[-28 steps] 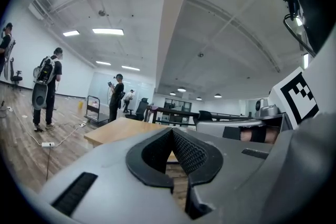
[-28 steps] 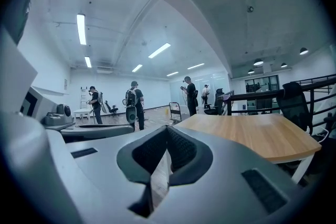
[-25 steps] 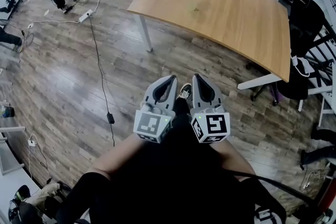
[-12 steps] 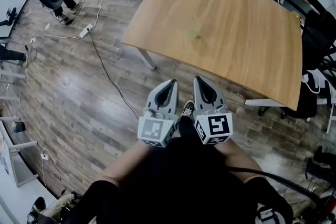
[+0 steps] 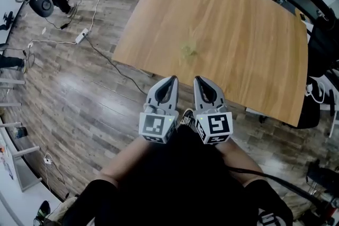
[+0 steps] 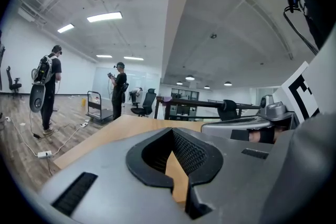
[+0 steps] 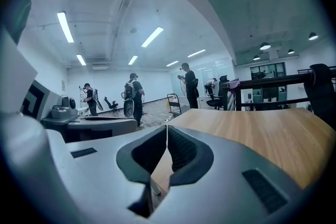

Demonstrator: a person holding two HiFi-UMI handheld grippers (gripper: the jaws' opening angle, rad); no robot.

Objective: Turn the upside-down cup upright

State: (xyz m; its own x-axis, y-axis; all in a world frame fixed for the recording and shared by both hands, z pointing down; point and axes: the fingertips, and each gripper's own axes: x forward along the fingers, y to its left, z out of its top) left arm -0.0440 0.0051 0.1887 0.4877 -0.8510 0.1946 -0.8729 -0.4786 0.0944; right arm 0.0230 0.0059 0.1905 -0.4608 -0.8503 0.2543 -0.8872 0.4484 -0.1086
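Your left tool, right tool: closed, empty | desk nearer than a second ago | greenish thing, likely the cup, unreached

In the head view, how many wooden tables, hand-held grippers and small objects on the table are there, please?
wooden table: 1
hand-held grippers: 2 (left hand-held gripper, right hand-held gripper)
small greenish object on the table: 1
Total: 4

No text, label, brand or number can be read anywhere.
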